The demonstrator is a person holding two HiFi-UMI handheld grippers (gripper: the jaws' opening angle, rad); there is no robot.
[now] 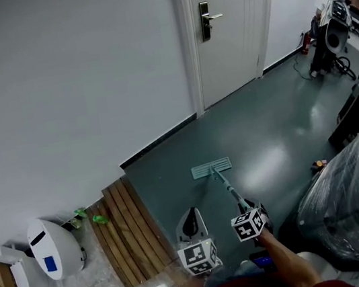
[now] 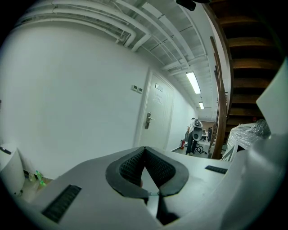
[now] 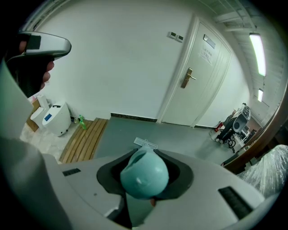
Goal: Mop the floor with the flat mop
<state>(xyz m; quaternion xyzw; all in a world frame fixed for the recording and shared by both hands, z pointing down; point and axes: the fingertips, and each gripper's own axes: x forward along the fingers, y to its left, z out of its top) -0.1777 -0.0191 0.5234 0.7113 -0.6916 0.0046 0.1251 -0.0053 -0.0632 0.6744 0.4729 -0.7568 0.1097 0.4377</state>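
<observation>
Flat mop: its flat head lies on the floor, ahead of the person and well apart from the wall.
Long axis: the handle slopes from the right gripper down and forward, a little to the left, to the middle of the head. The long side of the head lies across the handle.
Right gripper: its jaws are closed around the rounded teal top end of the handle.
Left gripper: it is held just beside the right one. Its jaws are together at the tips and nothing is between them.
Floor: dark grey-green, smooth, with a soft shine to the right of the mop head.
Room: a white wall with a dark baseboard, and a closed white door ahead.
Left edge: a wooden slat board borders the floor, and a white rounded device stands beyond it.
Right edge: a plastic-wrapped bulk stands near the person.
Open room: bare floor lies on every side of the mop head, and it reaches the door and far right corner.
</observation>
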